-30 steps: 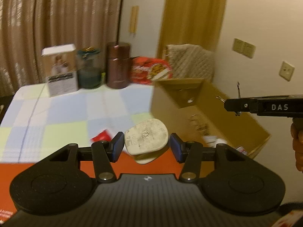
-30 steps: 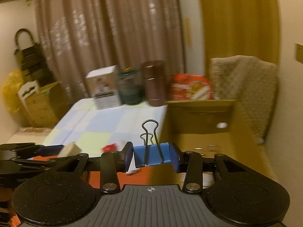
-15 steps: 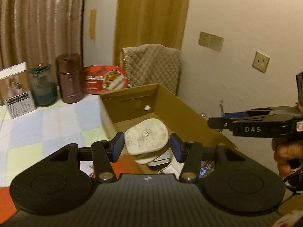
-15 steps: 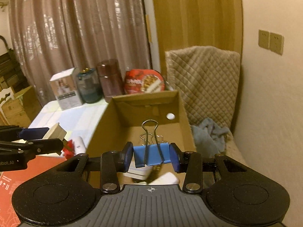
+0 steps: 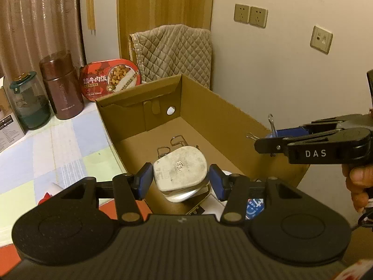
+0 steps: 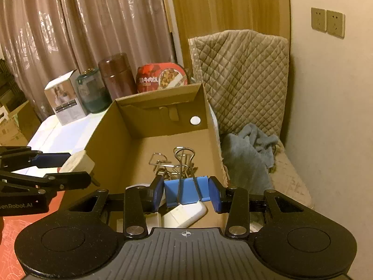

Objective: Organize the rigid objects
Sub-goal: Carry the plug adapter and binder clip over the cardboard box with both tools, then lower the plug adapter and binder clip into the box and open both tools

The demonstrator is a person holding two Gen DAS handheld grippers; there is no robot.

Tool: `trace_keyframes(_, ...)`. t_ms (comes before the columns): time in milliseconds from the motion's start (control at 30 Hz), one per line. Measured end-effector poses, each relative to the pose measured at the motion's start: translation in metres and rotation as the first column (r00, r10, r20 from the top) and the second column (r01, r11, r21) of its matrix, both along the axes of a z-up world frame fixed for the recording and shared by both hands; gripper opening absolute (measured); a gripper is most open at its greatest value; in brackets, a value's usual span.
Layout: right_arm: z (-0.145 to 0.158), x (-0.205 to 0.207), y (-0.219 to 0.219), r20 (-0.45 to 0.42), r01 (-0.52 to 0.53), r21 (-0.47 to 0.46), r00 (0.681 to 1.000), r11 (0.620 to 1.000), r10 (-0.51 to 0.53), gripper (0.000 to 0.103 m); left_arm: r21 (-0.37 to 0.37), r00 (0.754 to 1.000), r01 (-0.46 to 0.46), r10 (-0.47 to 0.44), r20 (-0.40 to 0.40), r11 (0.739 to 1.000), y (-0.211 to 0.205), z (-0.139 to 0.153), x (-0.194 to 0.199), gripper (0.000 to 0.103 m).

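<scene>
My left gripper (image 5: 180,180) is shut on a worn white power plug (image 5: 180,172), held over the open cardboard box (image 5: 216,107). My right gripper (image 6: 185,192) is shut on a blue binder clip (image 6: 186,190) with its wire handles up, also above the box. Inside the box lie loose binder clips (image 6: 173,163) and white items (image 6: 186,213). The left wrist view has the right gripper (image 5: 268,143) at the box's right wall, with the clip (image 5: 285,132) in it. From the right wrist, the left gripper (image 6: 77,169) shows at the box's left wall, holding the plug (image 6: 78,162).
Behind the box stand a red food container (image 5: 110,81), a brown canister (image 5: 61,88), a glass jar (image 5: 29,100) and a white carton (image 6: 65,100) on a checked tablecloth (image 5: 58,144). A quilted chair (image 6: 242,77) with a grey cloth (image 6: 249,156) is at the right.
Both grippers have swung right from the table to above the box and come down a little, each keeping its object. The box interior now fills the views.
</scene>
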State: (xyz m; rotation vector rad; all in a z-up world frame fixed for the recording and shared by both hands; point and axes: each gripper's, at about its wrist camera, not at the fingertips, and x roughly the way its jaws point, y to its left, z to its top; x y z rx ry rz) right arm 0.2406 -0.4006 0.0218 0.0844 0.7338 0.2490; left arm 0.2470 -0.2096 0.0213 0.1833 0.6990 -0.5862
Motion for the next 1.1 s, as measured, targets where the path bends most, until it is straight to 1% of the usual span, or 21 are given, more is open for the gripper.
trace_keyframes(333,-0.011,0.010,0.002,-0.024,-0.001,0.008,1.000,1.000,0.001,0.038,0.030,1.000,0.017,-0.016,-0.016,0.999,-0.008,-0.013,0.004,0.047)
trace_keyframes(633,-0.017,0.012,0.002,-0.036,0.005,0.013,0.999,1.000,-0.004,0.038,0.035,1.000,0.019,-0.018,-0.018,0.999,-0.011,-0.017,0.005,0.048)
trace_keyframes(767,-0.018,0.012,0.002,-0.038,0.006,0.014,0.999,1.000,-0.005,0.038,0.005,1.000,0.012,-0.012,-0.014,1.000,-0.009,-0.015,0.007,0.048)
trace_keyframes(867,-0.018,0.012,0.001,-0.037,0.008,0.015,0.999,1.000,-0.008,0.038,-0.013,1.000,0.003,-0.003,0.003,1.000,-0.006,-0.010,0.007,0.049)
trace_keyframes(1100,-0.017,0.010,-0.001,-0.037,0.014,0.018,0.999,1.000,-0.013,0.038,-0.059,0.998,-0.062,0.063,0.017,0.996,0.013,0.007,0.009,0.049)
